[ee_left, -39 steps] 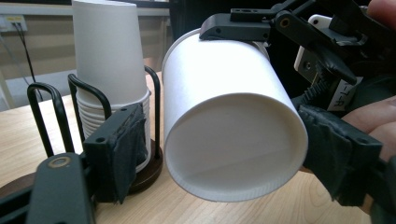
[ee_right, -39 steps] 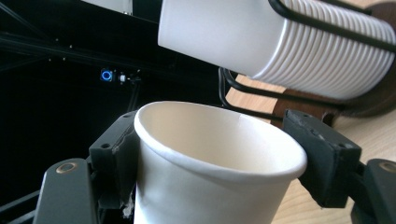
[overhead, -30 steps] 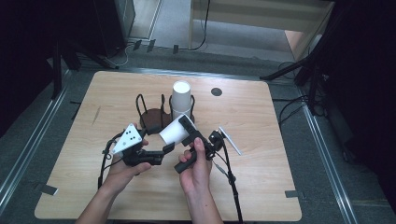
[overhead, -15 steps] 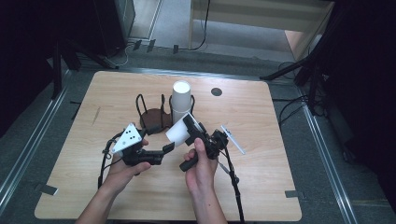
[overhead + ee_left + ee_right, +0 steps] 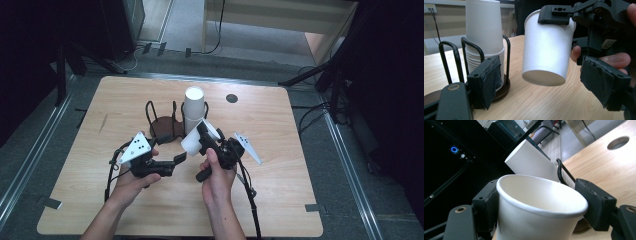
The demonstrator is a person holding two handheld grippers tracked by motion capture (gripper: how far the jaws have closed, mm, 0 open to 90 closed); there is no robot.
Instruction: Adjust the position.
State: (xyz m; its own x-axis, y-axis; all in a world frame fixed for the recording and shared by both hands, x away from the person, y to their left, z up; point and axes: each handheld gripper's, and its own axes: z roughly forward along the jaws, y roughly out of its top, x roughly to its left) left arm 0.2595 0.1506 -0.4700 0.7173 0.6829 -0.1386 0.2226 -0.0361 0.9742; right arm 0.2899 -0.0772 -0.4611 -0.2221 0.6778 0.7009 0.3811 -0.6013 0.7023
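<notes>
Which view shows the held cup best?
Left gripper view: the cup shows whole, wall and base, with the right gripper clamped at its rim. Right gripper view shows its rim and inside between the jaws. High view shows it small, part hidden.

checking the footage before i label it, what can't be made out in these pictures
- Single white paper cup: its base is cut off by the right gripper view's bottom edge.
- Stack of white paper cups: its top is cut off by the left gripper view's upper edge; the count is too fine to tell.
- Black wire cup holder: its right half sits behind the stack in the high view.
</notes>
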